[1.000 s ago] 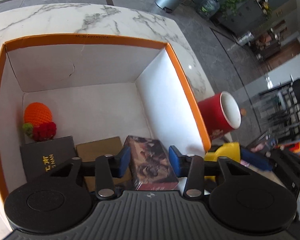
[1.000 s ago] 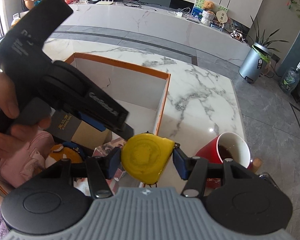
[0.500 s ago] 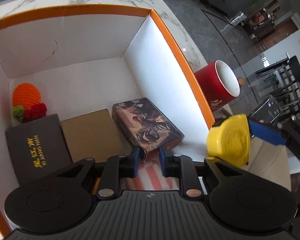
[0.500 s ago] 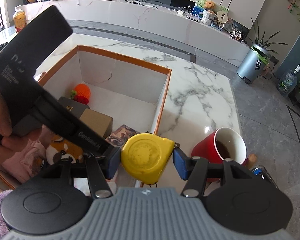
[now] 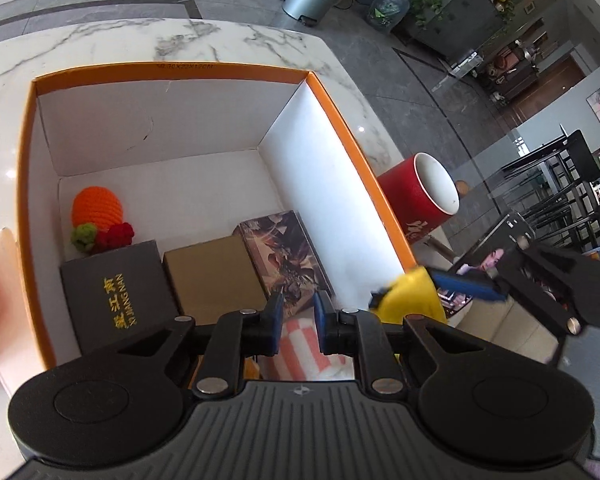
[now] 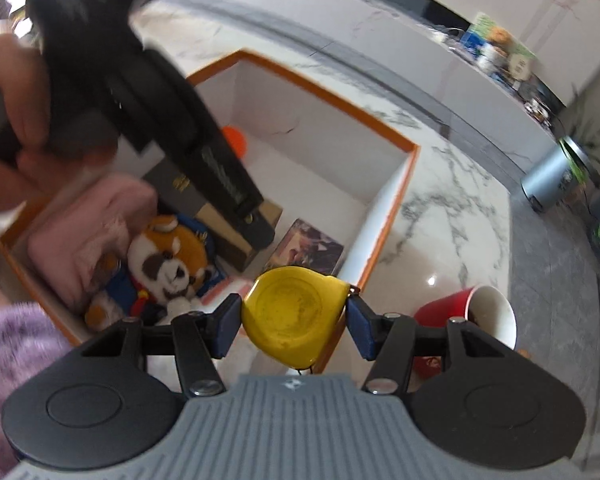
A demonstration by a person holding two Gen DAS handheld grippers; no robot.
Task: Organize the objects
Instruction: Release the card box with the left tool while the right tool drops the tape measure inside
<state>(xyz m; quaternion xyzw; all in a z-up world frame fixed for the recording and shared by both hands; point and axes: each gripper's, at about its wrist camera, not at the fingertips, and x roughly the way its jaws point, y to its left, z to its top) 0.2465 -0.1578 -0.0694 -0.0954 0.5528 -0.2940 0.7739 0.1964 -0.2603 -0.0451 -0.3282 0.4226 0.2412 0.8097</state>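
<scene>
An orange-rimmed white box [image 5: 340,120] sits on the marble table. Inside lie an orange knitted fruit [image 5: 96,212], a black box [image 5: 112,296], a brown box [image 5: 212,276] and a picture-printed box [image 5: 288,256]. My left gripper [image 5: 296,320] is nearly shut and empty above the box's near end. My right gripper [image 6: 294,320] is shut on a yellow tape measure [image 6: 296,312] at the box's right rim; the tape measure also shows in the left wrist view [image 5: 412,296]. A plush red panda [image 6: 168,264] and a pink cloth [image 6: 88,232] lie in the box.
A red cup [image 5: 420,200] with a white inside stands on the table just right of the box; it also shows in the right wrist view [image 6: 472,312]. A striped cloth [image 5: 304,352] lies under my left gripper. The table edge runs to the right.
My left gripper let go of the picture-printed box, closed and lifted back. My right gripper carried the tape measure left toward the box's right rim.
</scene>
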